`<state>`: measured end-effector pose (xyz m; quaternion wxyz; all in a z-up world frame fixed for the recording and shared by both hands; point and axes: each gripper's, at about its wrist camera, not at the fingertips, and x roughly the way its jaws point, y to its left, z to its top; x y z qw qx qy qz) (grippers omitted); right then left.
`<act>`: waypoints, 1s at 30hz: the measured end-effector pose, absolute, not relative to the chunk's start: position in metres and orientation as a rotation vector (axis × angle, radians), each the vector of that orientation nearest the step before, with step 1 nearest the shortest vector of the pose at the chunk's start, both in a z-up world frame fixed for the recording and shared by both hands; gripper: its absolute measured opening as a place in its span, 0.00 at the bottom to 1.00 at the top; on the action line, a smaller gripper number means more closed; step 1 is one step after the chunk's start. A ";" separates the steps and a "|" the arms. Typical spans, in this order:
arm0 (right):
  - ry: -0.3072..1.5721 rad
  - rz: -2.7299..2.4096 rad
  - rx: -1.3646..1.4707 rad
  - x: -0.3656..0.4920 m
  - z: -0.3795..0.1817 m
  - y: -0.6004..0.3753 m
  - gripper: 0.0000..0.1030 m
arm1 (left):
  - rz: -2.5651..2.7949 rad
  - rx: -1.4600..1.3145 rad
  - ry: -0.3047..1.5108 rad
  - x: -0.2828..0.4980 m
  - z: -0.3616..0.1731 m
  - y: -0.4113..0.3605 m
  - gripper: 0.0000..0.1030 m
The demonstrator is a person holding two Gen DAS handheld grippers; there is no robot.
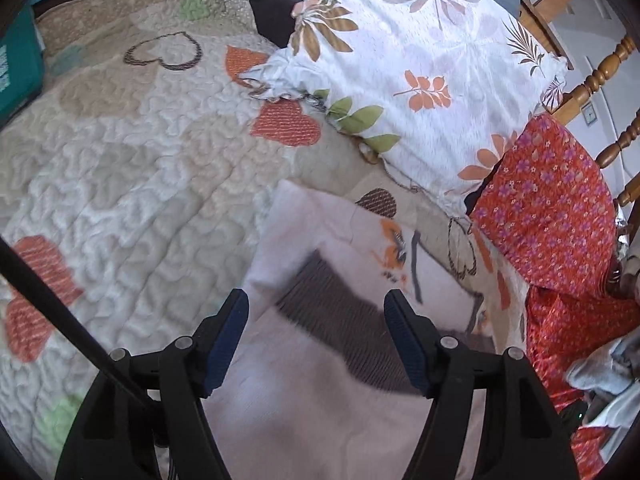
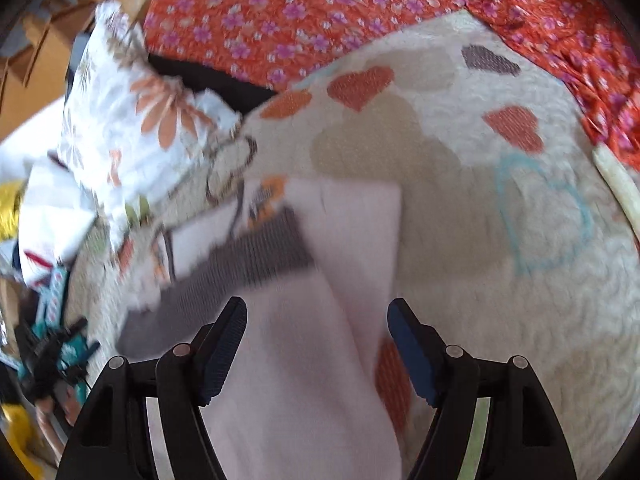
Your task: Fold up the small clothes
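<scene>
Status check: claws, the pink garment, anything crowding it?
Left claw open, right claw open. Pink garment flat on quilt, partly folded. Floral pillow and red cloth alongside.

A cream quilt (image 1: 132, 168) patterned with orange, brown and green hearts is spread across the bed. A white pillow (image 1: 416, 60) printed with leaves is laid at its far edge, and an orange floral cloth (image 1: 548, 204) is draped beside it. Turned wooden spindles (image 1: 600, 76) are seen behind them.

A pale pink garment (image 1: 304, 392) with a brown ribbed band lay on a cream quilt (image 1: 132, 184) patterned with orange hearts; at right, red floral fabric (image 1: 552, 216).
</scene>
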<state>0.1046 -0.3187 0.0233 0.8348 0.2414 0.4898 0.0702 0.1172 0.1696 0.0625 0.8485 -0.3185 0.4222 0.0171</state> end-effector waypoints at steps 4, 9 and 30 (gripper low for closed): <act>1.103 0.153 0.441 0.082 0.005 -0.307 0.19 | 0.076 -0.628 0.870 0.097 0.064 0.179 0.67; 1.106 0.160 0.457 0.048 0.008 -0.314 0.09 | 0.109 -0.564 0.866 0.072 0.065 0.193 0.67; 1.038 0.185 0.335 0.034 0.062 -0.263 0.25 | 0.120 -0.354 1.155 0.076 0.008 0.176 0.58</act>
